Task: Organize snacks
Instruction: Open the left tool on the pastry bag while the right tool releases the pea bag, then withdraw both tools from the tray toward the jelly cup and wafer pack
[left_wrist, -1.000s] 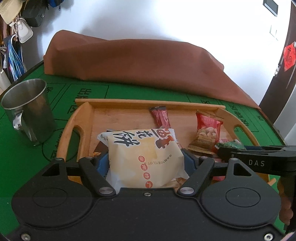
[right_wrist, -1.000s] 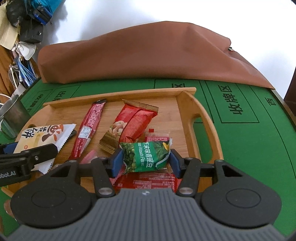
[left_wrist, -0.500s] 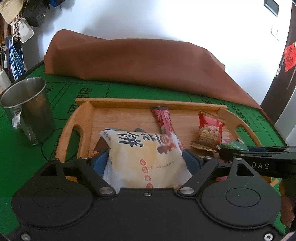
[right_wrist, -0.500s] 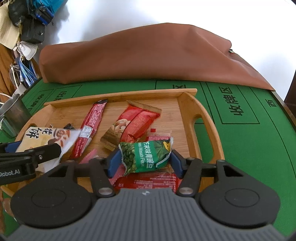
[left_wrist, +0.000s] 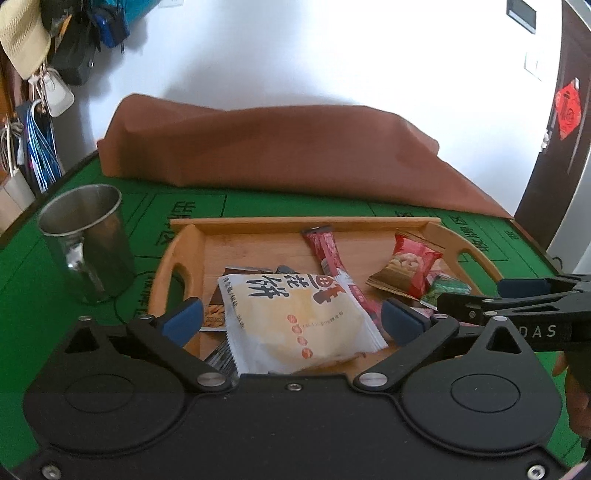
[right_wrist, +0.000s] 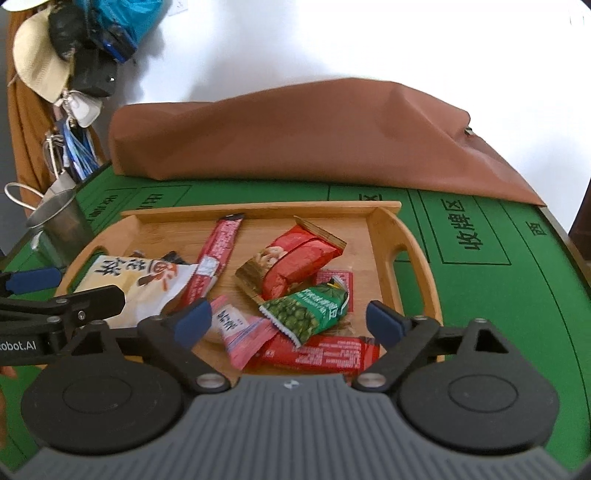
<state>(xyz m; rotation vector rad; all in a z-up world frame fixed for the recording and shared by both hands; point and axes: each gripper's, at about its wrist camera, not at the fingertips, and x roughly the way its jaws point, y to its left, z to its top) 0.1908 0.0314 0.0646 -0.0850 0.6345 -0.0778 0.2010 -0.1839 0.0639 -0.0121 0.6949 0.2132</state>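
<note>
The left gripper (left_wrist: 291, 319) has its jaws spreading apart; the white pastry packet (left_wrist: 295, 317) lies between them, but neither blue pad presses on it, so it is let go and rests in the near left part of the wooden tray (left_wrist: 303, 223). The right gripper (right_wrist: 290, 325) is the same: jaws widening, the green pea packet (right_wrist: 308, 312) between them yet free of both pads, lying on top of other wrappers in the near right part of the tray.

Judging from this, both packets have just been set down and the sorting looks well advanced. Every snack in view sits inside the tray, and no wrapper shows on the green desk (right_wrist: 517, 295) around it. Whether more snacks wait outside the frames cannot be told; if none do, little is left beyond drawing both hands back.

Counted in the tray:
- one white pastry packet
- one green pea packet
- one red nut packet (right_wrist: 291, 260)
- one long red stick packet (right_wrist: 216, 256), lying lengthwise toward the far rim
- one pink packet (right_wrist: 240, 328), under the pea packet's edge
- one flat red bar (right_wrist: 317, 354) at the near rim
- one small red sachet (right_wrist: 338, 280), partly covered
- dark wrappers (left_wrist: 251, 271) peeking from under the pastry packet, at least two, the exact number hidden

Beyond the tray: one steel mug (left_wrist: 86, 243) standing upright on the desk to its left, and one brown cloth (left_wrist: 277, 155) heaped along the far edge.
</note>
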